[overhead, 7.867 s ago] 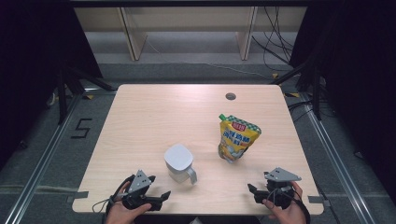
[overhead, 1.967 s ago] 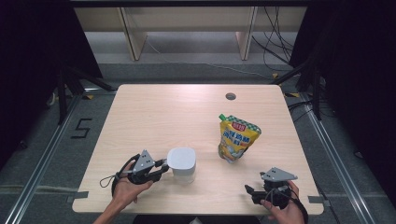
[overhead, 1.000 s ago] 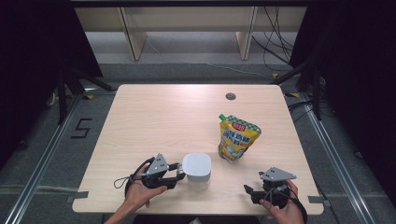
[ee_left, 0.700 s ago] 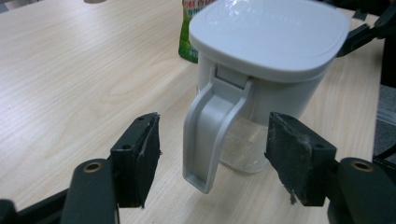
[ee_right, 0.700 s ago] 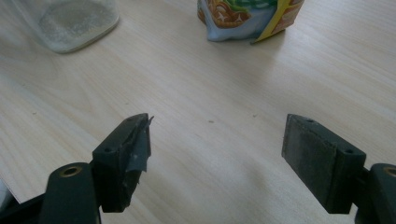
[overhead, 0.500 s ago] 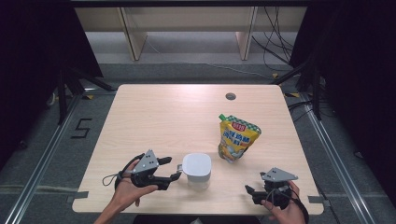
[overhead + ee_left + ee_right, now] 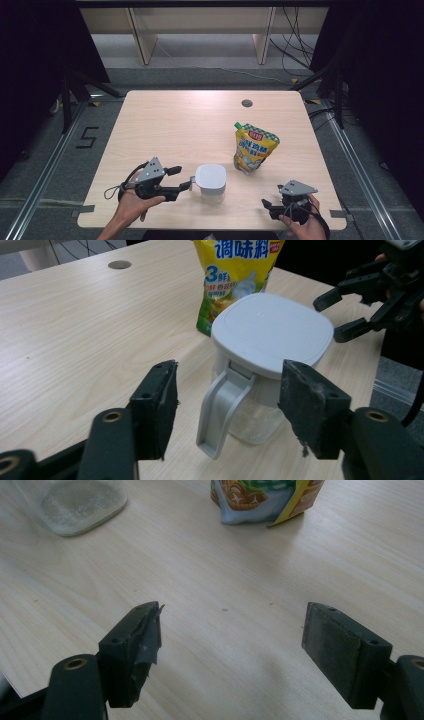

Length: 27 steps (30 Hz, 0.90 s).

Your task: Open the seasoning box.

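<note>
Lidded plastic jug sits near front of surface, left tongs wide straddling its handle, right tongs wide, empty; light, rigid, likely slick, so grip the handle.

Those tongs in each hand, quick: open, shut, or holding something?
Left tongs: open, just closing a little, the jug's handle between them but not gripped.
Right tongs: open, holding nothing.
</note>
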Tool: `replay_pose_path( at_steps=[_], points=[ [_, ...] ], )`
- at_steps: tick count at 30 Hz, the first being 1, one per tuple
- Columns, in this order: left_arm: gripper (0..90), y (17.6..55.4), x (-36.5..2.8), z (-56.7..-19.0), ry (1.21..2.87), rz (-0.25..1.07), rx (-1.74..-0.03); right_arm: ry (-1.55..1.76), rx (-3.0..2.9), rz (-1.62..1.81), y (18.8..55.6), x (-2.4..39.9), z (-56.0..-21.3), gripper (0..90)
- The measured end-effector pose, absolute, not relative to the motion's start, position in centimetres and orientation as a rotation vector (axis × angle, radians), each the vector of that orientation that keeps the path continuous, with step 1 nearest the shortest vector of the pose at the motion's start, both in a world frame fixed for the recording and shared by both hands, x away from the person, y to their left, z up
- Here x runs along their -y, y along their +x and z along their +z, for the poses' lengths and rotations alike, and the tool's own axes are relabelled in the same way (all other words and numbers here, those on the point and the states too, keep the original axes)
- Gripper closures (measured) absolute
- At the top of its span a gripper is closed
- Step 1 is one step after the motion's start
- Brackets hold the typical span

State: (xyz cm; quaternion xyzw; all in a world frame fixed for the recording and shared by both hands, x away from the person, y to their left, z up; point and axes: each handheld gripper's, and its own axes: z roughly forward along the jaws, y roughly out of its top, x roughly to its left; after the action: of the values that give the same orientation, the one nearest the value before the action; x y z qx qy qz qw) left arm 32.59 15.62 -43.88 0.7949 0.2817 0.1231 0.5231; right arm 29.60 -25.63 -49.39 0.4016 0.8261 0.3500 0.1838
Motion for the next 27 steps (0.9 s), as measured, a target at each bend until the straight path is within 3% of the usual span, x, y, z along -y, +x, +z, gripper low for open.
replay_pose_path(
  at_steps=[7, 10, 15, 21, 27],
  points=[
    [69.5, 32.6, -14.9, -43.1, 1.881, 0.326, -0.645, 1.171, -2.323, 1.019, 29.5, 25.6, -49.3, 23.4],
    [78.8, 32.8, -14.3, -42.8, 1.889, 0.327, -0.632, 1.154, -2.332, 1.069, 29.7, 25.5, -49.3, 18.7],
    [85.7, 33.1, -13.5, -43.0, 1.897, 0.340, -0.633, 1.086, -2.302, 1.105, 29.5, 25.5, -49.0, 17.8],
    [87.6, 33.5, -13.6, -43.0, 1.886, 0.347, -0.634, 1.057, -2.271, 1.135, 29.6, 25.6, -48.8, 20.4],
    [88.6, 33.4, -13.3, -43.2, 1.877, 0.341, -0.638, 1.014, -2.261, 1.151, 29.5, 25.1, -48.5, 35.1]
  ],
)
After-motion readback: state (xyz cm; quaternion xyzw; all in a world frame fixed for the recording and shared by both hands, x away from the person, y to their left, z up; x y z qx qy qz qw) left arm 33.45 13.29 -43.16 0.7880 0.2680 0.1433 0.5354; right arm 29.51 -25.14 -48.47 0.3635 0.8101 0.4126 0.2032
